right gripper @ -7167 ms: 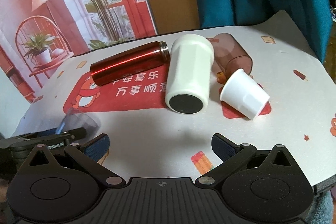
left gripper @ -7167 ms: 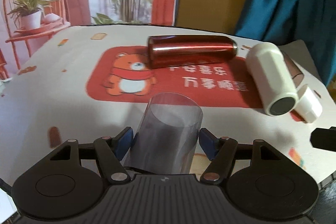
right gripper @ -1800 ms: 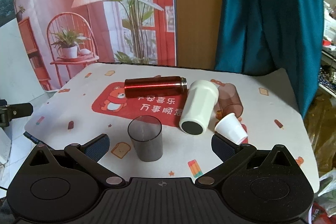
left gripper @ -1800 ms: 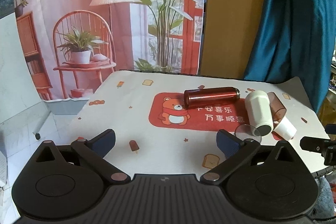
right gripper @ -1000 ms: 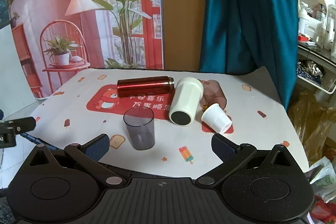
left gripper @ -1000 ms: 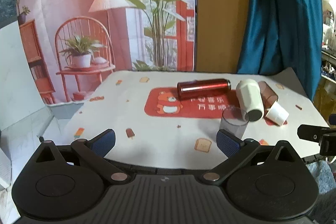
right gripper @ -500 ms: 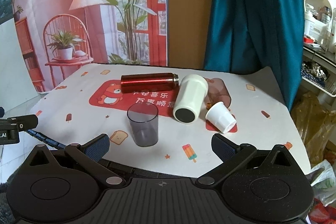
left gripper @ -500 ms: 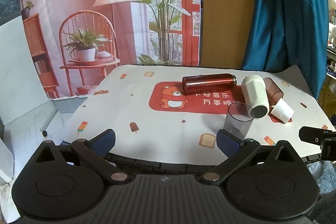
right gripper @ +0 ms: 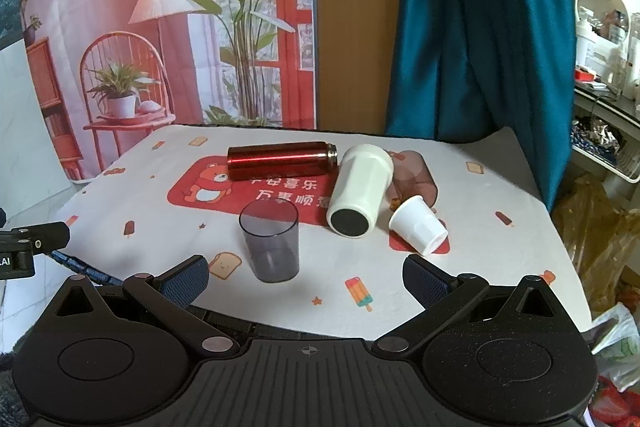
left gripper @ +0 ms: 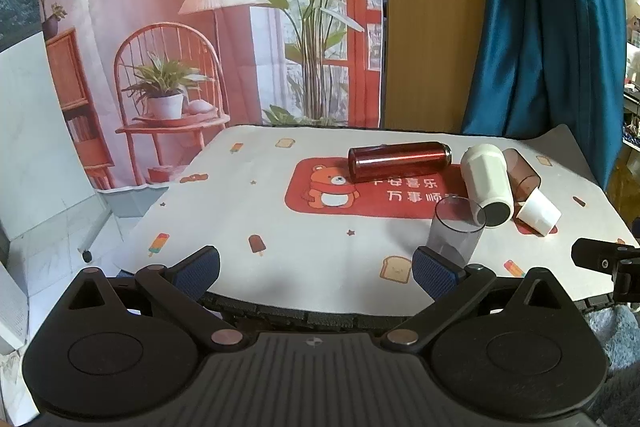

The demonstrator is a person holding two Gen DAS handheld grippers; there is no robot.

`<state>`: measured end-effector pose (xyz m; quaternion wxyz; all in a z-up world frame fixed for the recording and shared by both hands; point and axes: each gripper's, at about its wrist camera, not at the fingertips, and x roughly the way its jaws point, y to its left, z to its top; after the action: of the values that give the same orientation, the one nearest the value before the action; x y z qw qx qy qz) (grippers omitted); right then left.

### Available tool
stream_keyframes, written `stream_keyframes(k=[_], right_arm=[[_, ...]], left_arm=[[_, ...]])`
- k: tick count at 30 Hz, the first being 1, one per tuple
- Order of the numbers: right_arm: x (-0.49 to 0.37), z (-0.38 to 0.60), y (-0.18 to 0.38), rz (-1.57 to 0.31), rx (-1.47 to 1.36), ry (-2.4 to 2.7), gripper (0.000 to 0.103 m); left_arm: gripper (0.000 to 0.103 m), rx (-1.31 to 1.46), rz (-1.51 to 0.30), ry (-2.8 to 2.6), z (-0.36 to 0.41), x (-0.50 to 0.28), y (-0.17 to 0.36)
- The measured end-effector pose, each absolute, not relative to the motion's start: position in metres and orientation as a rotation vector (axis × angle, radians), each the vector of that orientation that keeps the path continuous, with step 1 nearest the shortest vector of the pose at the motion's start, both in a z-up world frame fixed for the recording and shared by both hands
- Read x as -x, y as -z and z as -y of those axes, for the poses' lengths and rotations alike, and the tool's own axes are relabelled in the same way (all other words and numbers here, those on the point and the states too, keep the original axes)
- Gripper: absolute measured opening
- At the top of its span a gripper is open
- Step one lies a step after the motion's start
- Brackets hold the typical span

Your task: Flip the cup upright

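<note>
A smoky clear plastic cup (right gripper: 271, 243) stands upright on the table near its front edge; it also shows in the left wrist view (left gripper: 455, 227). My left gripper (left gripper: 316, 271) is open and empty, held back off the table's front edge, left of the cup. My right gripper (right gripper: 306, 279) is open and empty, also back from the edge, with the cup just beyond its left finger.
On the table mat (right gripper: 168, 227) lie a red metal bottle (right gripper: 280, 159), a large white cup (right gripper: 358, 191), a small white cup (right gripper: 418, 223) and a brown translucent cup (right gripper: 414, 177), all on their sides. A teal curtain (right gripper: 472, 27) hangs behind.
The clear cup, earlier on its side between my left fingers, now stands upright and free. Both grippers have drawn back from the table and stay open.
</note>
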<state>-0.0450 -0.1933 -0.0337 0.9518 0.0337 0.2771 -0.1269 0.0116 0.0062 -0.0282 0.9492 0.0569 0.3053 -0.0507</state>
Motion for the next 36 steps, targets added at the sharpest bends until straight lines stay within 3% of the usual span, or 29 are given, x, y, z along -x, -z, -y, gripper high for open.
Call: stream_keyframes(k=[36], right_arm=[[0.0459, 0.1959, 0.0310, -0.553, -0.067, 0.269, 0.103]], left_arm=[[0.103, -0.113, -0.589, 0.101, -0.0068, -0.0079, 0.0225]])
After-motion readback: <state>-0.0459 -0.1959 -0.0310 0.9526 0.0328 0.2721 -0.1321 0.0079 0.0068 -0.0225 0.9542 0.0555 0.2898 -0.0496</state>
